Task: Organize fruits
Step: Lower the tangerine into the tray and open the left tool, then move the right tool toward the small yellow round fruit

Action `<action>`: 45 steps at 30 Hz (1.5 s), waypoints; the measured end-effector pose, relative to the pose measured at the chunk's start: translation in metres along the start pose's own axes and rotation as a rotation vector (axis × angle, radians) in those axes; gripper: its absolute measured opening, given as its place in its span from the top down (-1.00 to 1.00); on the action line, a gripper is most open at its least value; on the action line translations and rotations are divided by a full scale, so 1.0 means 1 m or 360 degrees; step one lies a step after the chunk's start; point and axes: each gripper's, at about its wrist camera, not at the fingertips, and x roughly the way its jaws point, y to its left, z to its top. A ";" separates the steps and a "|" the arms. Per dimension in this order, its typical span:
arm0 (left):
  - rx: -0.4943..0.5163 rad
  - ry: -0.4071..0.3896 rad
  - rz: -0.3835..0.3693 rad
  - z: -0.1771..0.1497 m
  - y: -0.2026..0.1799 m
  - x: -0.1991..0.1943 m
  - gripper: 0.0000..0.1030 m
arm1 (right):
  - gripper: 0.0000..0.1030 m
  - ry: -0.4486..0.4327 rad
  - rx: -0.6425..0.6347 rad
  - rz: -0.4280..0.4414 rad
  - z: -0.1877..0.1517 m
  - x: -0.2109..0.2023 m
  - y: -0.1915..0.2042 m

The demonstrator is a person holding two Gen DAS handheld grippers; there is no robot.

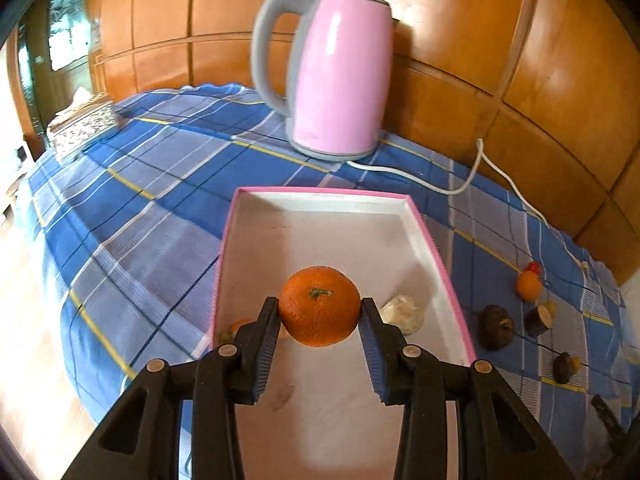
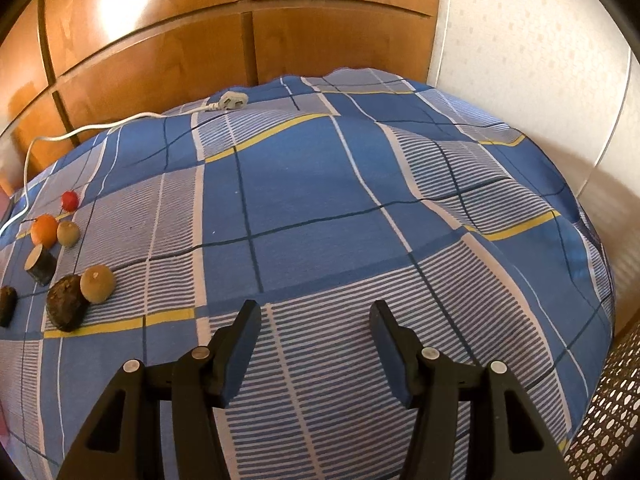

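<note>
My left gripper (image 1: 320,312) is shut on a tangerine (image 1: 319,306) with a green stem, held above a pink-rimmed white tray (image 1: 436,240). Inside the tray lie a pale lumpy fruit (image 1: 404,313) and an orange piece (image 1: 239,325) half hidden behind the left finger. My right gripper (image 2: 316,320) stands open over bare blue plaid cloth, nothing between its fingers. To its left lie loose fruits: a small red one (image 2: 70,200), a small orange (image 2: 44,230), two tan round ones (image 2: 98,283), a cut dark piece (image 2: 40,264) and a dark lumpy one (image 2: 66,302).
A pink electric kettle (image 1: 340,76) stands behind the tray, its white cord (image 1: 472,176) trailing right to a plug (image 2: 232,101). A patterned tissue box (image 1: 80,128) sits far left. Wooden panels back the table; a pale wall is at the right.
</note>
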 end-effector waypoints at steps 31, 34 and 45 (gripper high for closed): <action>-0.0097 -0.0110 0.0035 -0.053 0.011 -0.049 -0.67 | -0.11 -0.0004 -0.0129 0.0078 -0.005 -0.016 0.026; -0.0097 -0.0104 0.0032 -0.059 0.011 -0.050 -0.71 | -0.11 -0.0005 -0.0147 0.0106 -0.005 -0.018 0.032; -0.0083 -0.0059 0.0046 -0.080 0.012 -0.050 -0.74 | -0.11 0.0020 -0.0222 0.0230 -0.010 -0.024 0.053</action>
